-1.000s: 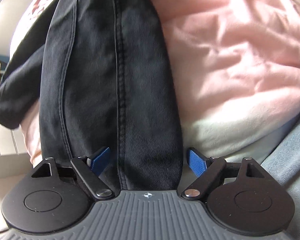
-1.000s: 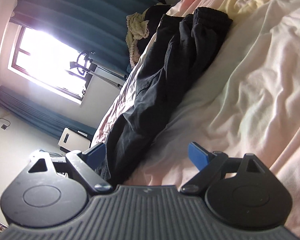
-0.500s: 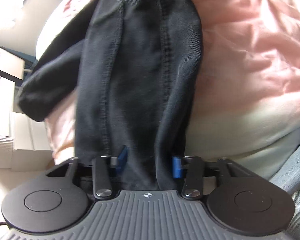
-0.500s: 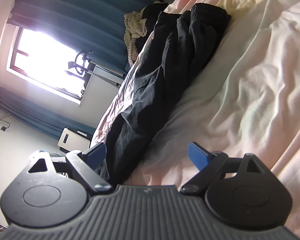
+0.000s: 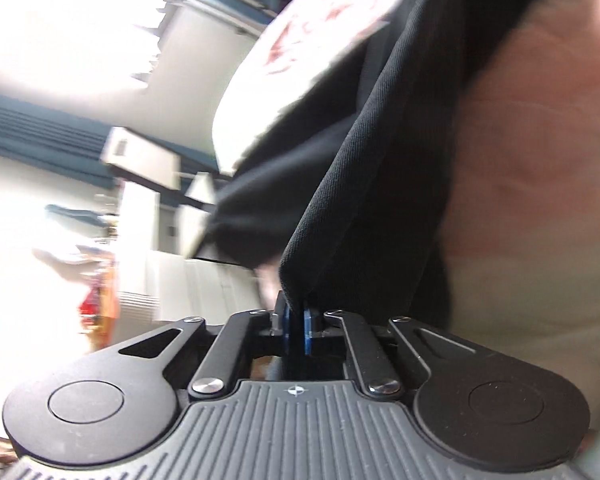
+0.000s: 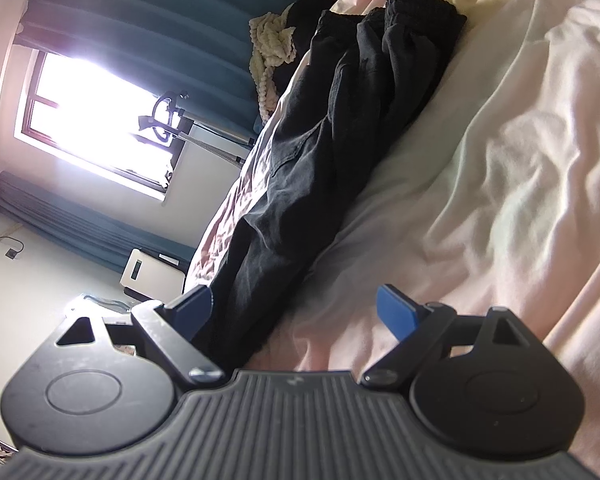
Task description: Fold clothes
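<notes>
The fold looks barely begun: the black trousers (image 6: 320, 152) lie stretched full length on the bed (image 6: 500, 184), legs together, with no crease across them yet, so the lengthwise alignment seems done and the cross folds are judged to be all left. Nearest, the left tongs (image 5: 296, 330) are pinched tight on the hem end of the trousers (image 5: 364, 168), the blue pads almost meeting with a ridge of black cloth rising straight out from between them, taut and apparently lifted off the bed (image 5: 540, 168). The right tongs (image 6: 294, 312) stand wide apart and hold nothing; the trousers' lower leg runs just beside the left-hand blue pad, possibly brushing it, while the other pad hovers over bare pale sheet. Farther along the bed the trousers run to their elastic waistband, and beyond that a cream knitted garment (image 6: 270, 46) is heaped near the teal curtain (image 6: 148, 28).
</notes>
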Tool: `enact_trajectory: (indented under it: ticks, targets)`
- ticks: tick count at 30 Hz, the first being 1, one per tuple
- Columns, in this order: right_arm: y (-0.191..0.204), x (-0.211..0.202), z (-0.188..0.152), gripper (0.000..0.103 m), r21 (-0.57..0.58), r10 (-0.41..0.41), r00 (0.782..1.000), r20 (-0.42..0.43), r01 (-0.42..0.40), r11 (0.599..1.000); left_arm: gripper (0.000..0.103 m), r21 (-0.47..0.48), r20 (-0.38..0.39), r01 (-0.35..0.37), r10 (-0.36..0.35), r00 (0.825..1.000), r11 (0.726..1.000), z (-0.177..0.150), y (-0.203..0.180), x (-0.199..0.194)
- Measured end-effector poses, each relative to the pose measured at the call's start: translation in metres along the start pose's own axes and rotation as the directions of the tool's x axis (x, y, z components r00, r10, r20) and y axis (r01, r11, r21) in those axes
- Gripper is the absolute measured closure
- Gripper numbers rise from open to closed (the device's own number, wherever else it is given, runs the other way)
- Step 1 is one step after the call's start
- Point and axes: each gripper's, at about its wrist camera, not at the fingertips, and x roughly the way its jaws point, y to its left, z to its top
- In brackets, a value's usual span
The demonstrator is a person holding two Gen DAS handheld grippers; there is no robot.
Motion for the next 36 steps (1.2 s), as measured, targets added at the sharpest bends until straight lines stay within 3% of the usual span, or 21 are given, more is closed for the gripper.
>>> enact_trajectory:
  ticks: [5, 9, 14, 21, 25, 27, 30, 32, 36]
  targets:
    - [0.002, 0.003, -0.002, 0.013, -0.013, -0.008, 1.0, -0.01, 0.007, 1.0, 0.097, -0.04, -0.01, -0.084, 0.084, 0.996, 0.996, 0.013, 0.046, 0.003]
    - [0.004, 0.006, -0.004, 0.013, -0.029, -0.017, 1.0, -0.019, 0.017, 0.999, 0.097, -0.004, -0.035, -0.11, 0.11, 0.993, 0.994, 0.006, 0.049, 0.008]
    - [0.007, 0.01, -0.006, 0.013, -0.049, -0.029, 0.999, -0.029, 0.028, 0.998, 0.097, 0.005, -0.05, -0.066, 0.066, 0.997, 0.998, -0.02, 0.025, 0.001]
    - [0.016, 0.012, -0.009, 0.013, -0.109, -0.058, 0.998, -0.02, 0.055, 0.993, 0.098, -0.148, -0.061, 0.018, -0.028, 0.998, 0.989, -0.059, -0.008, 0.036]
    - [0.017, 0.014, -0.01, 0.013, -0.124, -0.07, 0.997, -0.022, 0.067, 0.99, 0.094, -0.173, -0.015, 0.101, -0.105, 0.994, 0.98, -0.077, -0.026, 0.036]
    - [0.017, 0.015, -0.01, 0.013, -0.127, -0.073, 0.997, -0.023, 0.07, 0.989, 0.083, -0.178, 0.017, 0.193, -0.193, 0.981, 0.965, -0.087, -0.032, 0.029]
    - [0.017, 0.016, -0.01, 0.013, -0.127, -0.06, 0.998, -0.026, 0.056, 0.99, 0.071, -0.207, 0.024, 0.218, -0.218, 0.976, 0.954, -0.105, -0.042, 0.022]
    - [0.019, 0.017, -0.011, 0.013, -0.141, -0.061, 0.998, -0.035, 0.055, 0.988, 0.038, -0.244, 0.048, 0.248, -0.243, 0.969, 0.938, -0.116, -0.043, 0.014]
    - [0.023, 0.017, -0.013, 0.013, -0.174, -0.072, 0.997, -0.036, 0.065, 0.983, 0.032, -0.334, 0.086, 0.306, -0.294, 0.952, 0.891, -0.146, -0.03, -0.01]
